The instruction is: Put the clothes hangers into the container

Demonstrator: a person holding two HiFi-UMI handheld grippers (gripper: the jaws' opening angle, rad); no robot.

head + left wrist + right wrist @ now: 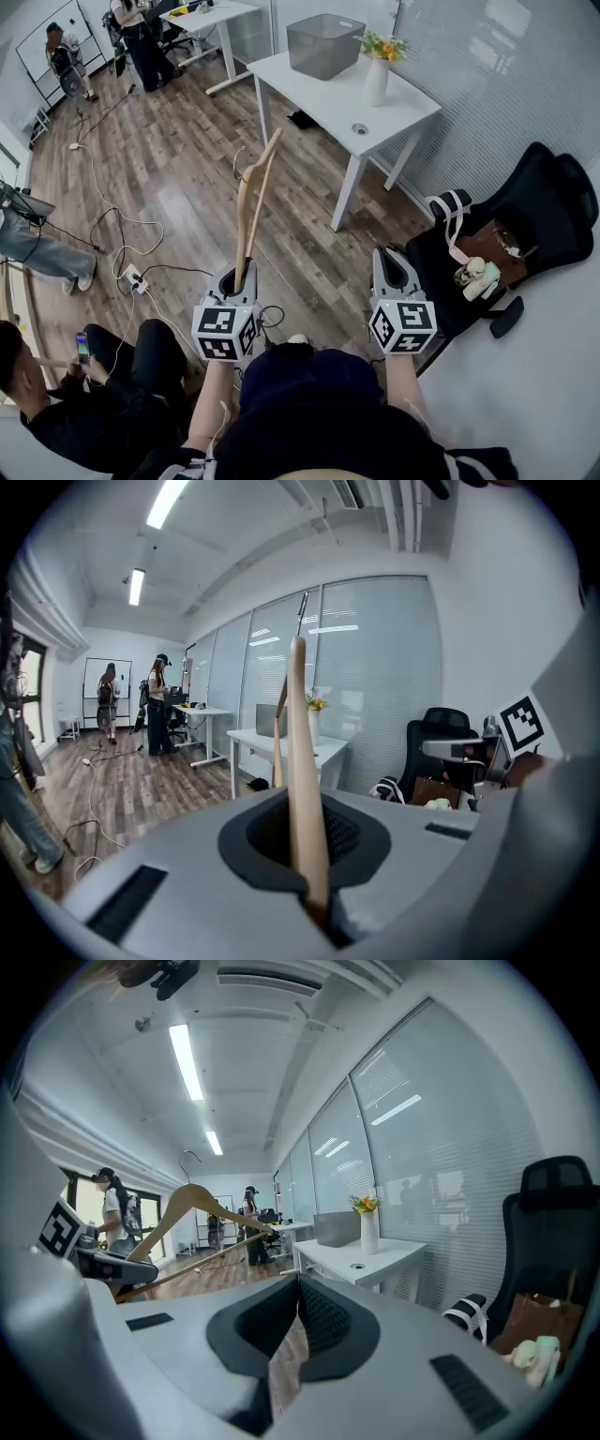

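**Hanger in the left fingers, container far ahead on the table**

The left gripper [240, 277] has its fingers [253, 841] closed tightly on the lower end of a wooden clothes hanger [251, 202]. From the fingers the hanger stands out forward and upward, a little tilted to the right, and its far tip points toward the white table [319, 98]. It touches nothing except these fingers.

The right gripper [392, 259] is held beside the left one, on about the same level. Its fingers [328, 1321] are pressed together at the tips and nothing is between them.

The container [324, 44], a grey box with open top, stands on the table well ahead of both pairs of fingers, past the tip of the hanger. Just to the right of it on the same table is a white vase [376, 81] with flowers. To the right of the right fingers, near them, is a black office chair [534, 211] with some small things on its seat. Under both grippers is the wooden floor [178, 178].
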